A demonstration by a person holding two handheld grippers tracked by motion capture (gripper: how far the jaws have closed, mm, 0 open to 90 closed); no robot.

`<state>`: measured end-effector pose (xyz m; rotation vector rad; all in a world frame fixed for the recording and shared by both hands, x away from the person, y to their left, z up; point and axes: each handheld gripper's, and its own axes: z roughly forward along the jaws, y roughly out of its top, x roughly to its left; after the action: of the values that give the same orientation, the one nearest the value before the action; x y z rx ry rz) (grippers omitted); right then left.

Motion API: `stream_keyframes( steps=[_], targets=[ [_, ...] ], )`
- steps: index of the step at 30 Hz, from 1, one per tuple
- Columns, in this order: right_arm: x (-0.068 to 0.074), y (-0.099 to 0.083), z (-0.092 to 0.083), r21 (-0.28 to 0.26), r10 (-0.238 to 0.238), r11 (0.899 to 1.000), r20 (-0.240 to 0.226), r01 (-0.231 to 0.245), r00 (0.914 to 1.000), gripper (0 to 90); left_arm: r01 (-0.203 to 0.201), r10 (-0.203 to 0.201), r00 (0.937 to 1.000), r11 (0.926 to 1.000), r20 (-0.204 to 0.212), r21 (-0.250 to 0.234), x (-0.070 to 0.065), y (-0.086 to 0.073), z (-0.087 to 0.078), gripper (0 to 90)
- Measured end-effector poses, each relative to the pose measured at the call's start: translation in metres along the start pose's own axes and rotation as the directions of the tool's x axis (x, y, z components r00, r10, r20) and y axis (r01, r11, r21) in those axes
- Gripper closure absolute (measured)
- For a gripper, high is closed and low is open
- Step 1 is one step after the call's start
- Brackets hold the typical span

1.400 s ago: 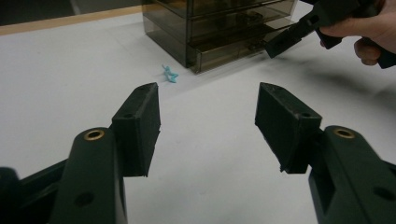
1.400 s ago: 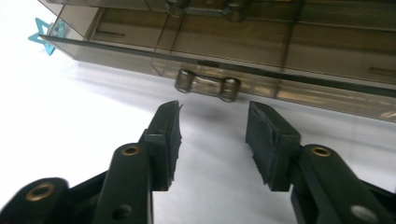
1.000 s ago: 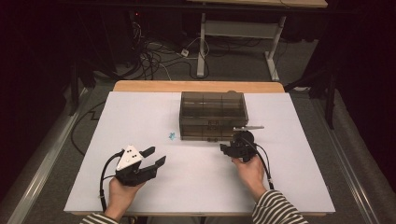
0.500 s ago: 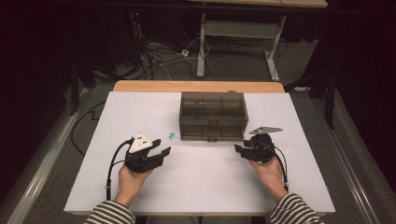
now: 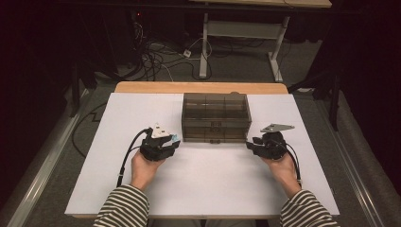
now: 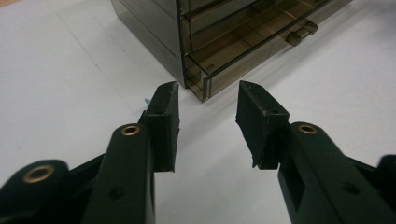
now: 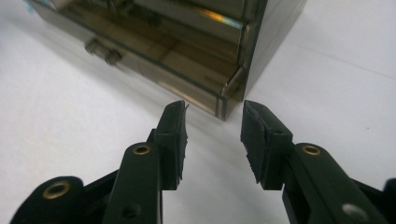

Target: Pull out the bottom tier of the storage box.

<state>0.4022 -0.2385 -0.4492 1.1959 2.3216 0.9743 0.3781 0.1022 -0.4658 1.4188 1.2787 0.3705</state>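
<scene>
Smoky clear-plastic drawer box [image 5: 215, 117], boxy, on smooth white table [image 5: 94, 156]

white table cover [image 5: 208, 184] | wooden table edge [image 5: 198, 87] | floor cables [image 5: 161, 59] | white desk frame [image 5: 239, 35]

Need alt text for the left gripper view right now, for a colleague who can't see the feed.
The left gripper points its two open black jaws, nothing between them, at the near bottom corner of a smoky translucent drawer box on a white table. A small blue object peeks out behind one jaw.
</scene>
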Motion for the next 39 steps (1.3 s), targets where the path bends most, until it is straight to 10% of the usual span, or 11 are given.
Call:
stream_keyframes(
  steps=[39],
  targets=[
    [-0.006,0.013,0.022,0.072,-0.047,0.996,-0.021,0.049,0.9987,78.3,0.018,-0.017,0.9998,0.9913,-0.005,0.131,0.003,-0.015,0.046,72.3]
  ],
)
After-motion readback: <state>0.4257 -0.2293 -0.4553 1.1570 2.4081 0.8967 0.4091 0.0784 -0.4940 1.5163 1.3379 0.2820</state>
